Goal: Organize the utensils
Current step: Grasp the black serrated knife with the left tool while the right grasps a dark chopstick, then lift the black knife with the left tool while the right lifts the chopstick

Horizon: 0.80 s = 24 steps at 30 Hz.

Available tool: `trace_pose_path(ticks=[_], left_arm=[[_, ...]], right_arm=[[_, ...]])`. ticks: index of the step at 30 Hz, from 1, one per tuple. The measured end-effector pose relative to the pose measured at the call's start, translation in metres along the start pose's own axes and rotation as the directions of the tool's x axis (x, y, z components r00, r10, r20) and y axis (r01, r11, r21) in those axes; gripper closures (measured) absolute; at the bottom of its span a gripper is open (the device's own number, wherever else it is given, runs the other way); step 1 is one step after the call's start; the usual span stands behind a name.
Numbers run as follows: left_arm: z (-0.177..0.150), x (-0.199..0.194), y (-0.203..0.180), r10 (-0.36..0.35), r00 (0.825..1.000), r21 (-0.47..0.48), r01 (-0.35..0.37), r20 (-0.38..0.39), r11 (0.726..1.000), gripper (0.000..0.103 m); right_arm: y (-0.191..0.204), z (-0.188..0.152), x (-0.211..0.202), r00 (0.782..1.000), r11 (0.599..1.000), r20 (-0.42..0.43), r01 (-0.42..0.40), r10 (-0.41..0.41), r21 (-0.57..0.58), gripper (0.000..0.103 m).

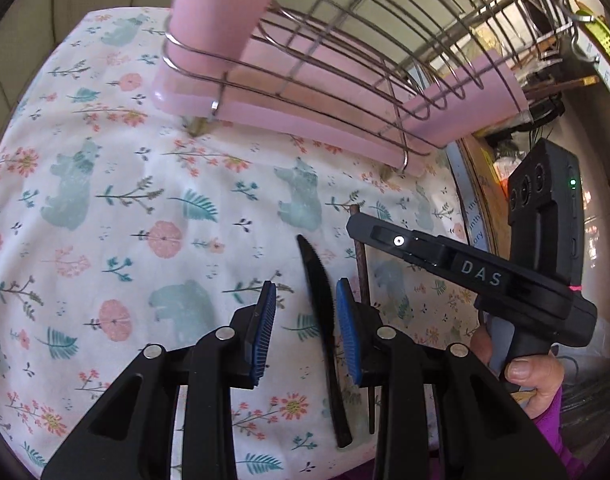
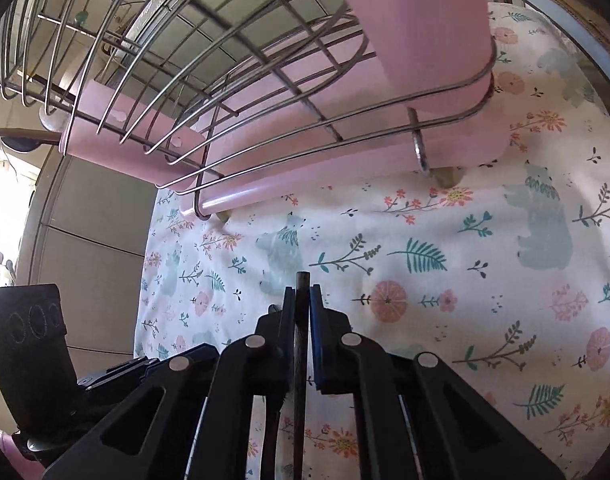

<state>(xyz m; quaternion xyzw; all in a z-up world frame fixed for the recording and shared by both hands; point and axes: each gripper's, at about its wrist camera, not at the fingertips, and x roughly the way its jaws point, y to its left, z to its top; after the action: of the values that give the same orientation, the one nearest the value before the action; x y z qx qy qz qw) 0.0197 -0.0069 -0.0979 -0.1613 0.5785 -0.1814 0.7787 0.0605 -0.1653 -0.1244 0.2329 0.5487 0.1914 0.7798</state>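
Note:
A black serrated knife (image 1: pixel 323 320) lies on the floral cloth (image 1: pixel 145 208), its blade pointing away. My left gripper (image 1: pixel 307 328) is open with blue pads either side of the knife, which sits close to the right pad. A dark brown chopstick (image 1: pixel 363 272) lies just right of the knife. My right gripper (image 2: pixel 302 320) is shut on that chopstick (image 2: pixel 303 280), whose tip sticks out past the fingertips. The right gripper also shows in the left wrist view (image 1: pixel 445 256), over the chopstick. A wire dish rack with a pink tray (image 1: pixel 305 92) stands ahead; it also shows in the right wrist view (image 2: pixel 265 136).
The rack has a tall pink holder at its corner (image 1: pixel 225 8), also seen in the right wrist view (image 2: pixel 417 32). The table's right edge (image 1: pixel 461 200) drops to clutter beyond. A cabinet (image 2: pixel 93 240) stands left of the table.

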Motion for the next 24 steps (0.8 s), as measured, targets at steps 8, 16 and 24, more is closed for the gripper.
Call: trace_pose_path(ticks=[8,16,24], left_arm=[[0.010,0.037,-0.029,0.105,0.990,0.068,-0.099,-0.093,0.993,0.072],[0.017,0.058,-0.047,0.234,0.962,0.116,-0.218,-0.142,0.969,0.072],[0.018,0.075,-0.069,0.317,0.941,0.165,-0.296,-0.118,0.941,0.082]], right_arm=[[-0.018,-0.002,-0.026,0.999,1.000,0.048,-0.021,0.021,0.010,0.096],[-0.024,-0.006,-0.037,0.997,0.999,0.068,-0.046,0.046,0.004,0.096],[-0.030,-0.011,-0.053,0.995,0.998,0.084,-0.060,0.060,-0.007,0.096]])
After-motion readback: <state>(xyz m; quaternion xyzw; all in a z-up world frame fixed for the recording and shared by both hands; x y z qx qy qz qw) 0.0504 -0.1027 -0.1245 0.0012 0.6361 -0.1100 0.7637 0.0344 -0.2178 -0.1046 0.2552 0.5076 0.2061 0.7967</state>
